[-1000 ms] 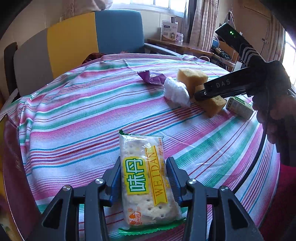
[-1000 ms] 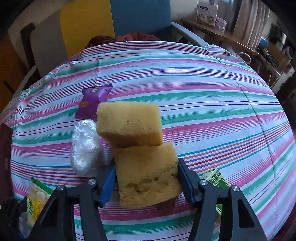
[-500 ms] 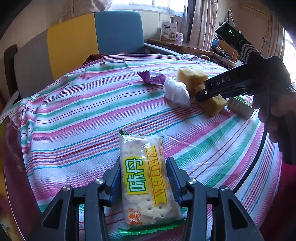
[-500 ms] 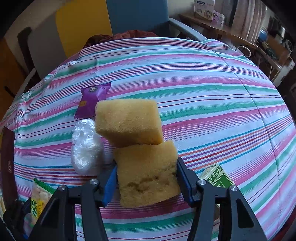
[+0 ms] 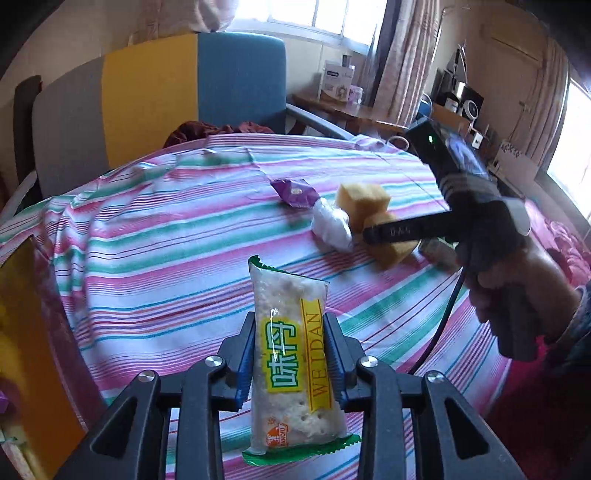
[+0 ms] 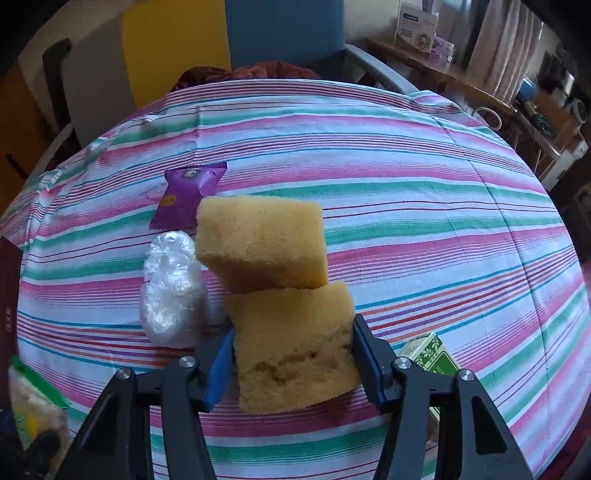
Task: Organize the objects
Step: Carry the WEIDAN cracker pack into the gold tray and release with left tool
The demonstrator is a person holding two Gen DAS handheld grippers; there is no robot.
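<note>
The left gripper (image 5: 290, 358) is closing on a cracker pack (image 5: 291, 365); its blue pads press both long sides of the pack, which stands lengthways between the jaws with its green-edged far end pointing away, clear of the striped cloth (image 5: 166, 258). At the left edge of that view a yellow and dark red box (image 5: 26, 332) stands near.

The right gripper (image 6: 293, 354) sits at a middling width around the near sponge (image 6: 295, 343), its pads at the sponge's left and right faces. The sponge rests on the cloth. A person's hand (image 5: 517, 280) grips this tool's handle at the right of the left view.

Just right of the right gripper lies a small green box (image 6: 432, 354), partly hidden by the jaw. Left of the near sponge, just beside it, is a white plastic wad (image 6: 170, 291).

A second sponge (image 6: 262, 240) leans on the far top edge of the near one, tilted. Beyond the wad and touching the second sponge's left corner lies a purple sachet (image 6: 188, 195), flat on the cloth.

Farther off the cloth is bare to its far edge, where a chair (image 5: 192, 96) with grey, yellow and blue panels stands. To the far right is a wooden side table (image 6: 443, 70) with a white carton (image 6: 413, 22).
</note>
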